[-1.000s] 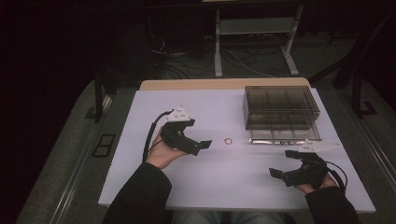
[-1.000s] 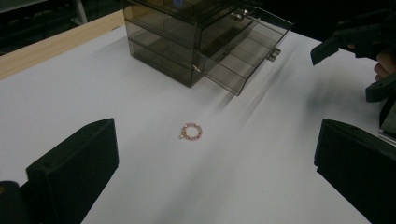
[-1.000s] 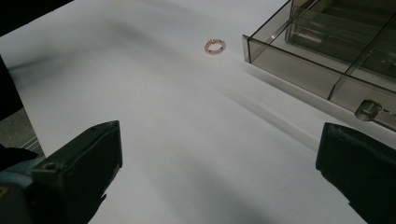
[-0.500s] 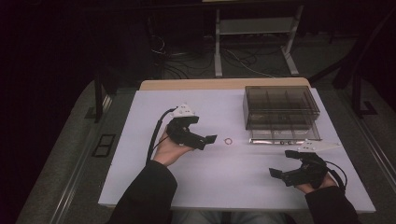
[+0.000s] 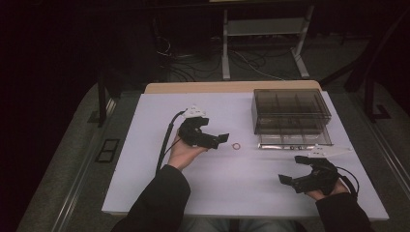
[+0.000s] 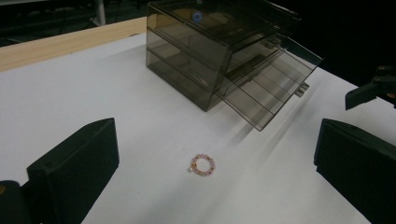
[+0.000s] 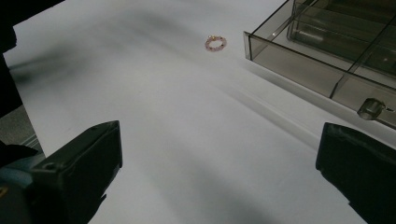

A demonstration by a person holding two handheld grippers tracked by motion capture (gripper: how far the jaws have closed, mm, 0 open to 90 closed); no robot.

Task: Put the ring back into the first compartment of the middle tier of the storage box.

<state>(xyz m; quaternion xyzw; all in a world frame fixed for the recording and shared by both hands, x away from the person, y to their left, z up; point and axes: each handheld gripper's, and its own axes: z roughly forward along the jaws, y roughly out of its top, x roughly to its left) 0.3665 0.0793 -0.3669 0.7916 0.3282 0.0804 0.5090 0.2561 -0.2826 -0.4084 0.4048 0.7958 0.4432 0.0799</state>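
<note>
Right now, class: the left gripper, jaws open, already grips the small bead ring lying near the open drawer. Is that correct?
Not quite. The left gripper is open, but the bead ring lies untouched on the table ahead of its jaws, as the left gripper view shows. The drawer is open.

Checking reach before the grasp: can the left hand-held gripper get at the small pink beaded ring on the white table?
Probably yes. The left hand-held gripper is open, the small pink beaded ring lies flat ahead between its jaws, and nothing stands between them.
</note>
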